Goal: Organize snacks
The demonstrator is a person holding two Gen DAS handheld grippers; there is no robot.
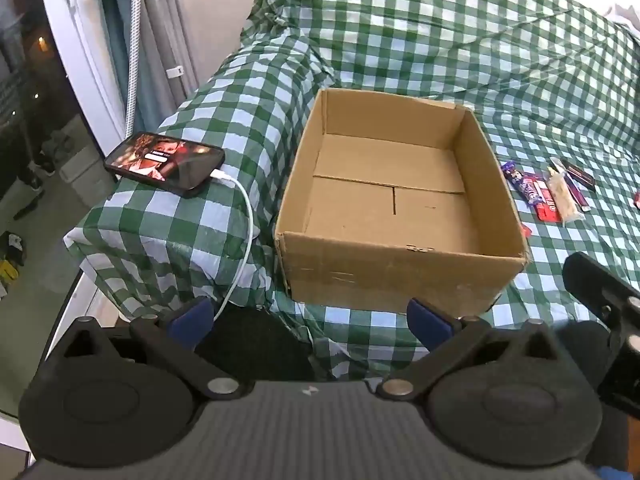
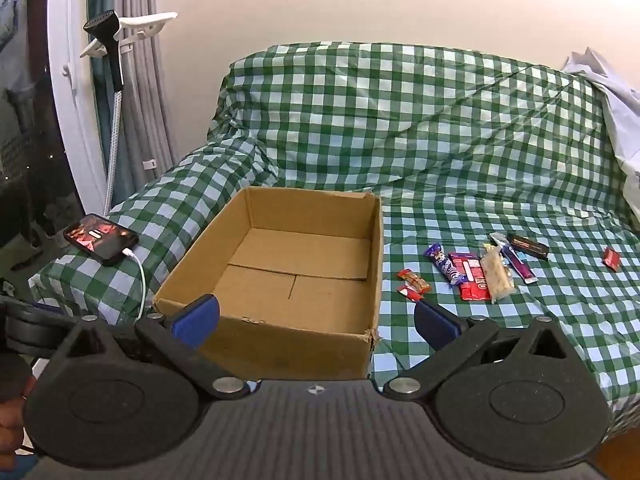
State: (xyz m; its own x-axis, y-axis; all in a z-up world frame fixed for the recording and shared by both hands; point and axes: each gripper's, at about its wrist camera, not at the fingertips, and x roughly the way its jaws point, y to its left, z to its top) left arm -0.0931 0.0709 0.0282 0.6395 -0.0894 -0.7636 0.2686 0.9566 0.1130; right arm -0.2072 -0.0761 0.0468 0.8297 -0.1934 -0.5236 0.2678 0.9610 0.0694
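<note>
An open, empty cardboard box sits on a sofa covered in green checked cloth. Several wrapped snacks lie on the cloth to its right: a red packet, a purple bar, a pale bar, two small red sweets, a dark bar and a lone red sweet. My left gripper is open and empty in front of the box. My right gripper is open and empty at the box's near wall.
A phone with a lit screen and white cable lies on the sofa arm, left of the box. A glass door and curtain stand at the left. A white cloth lies at the far right.
</note>
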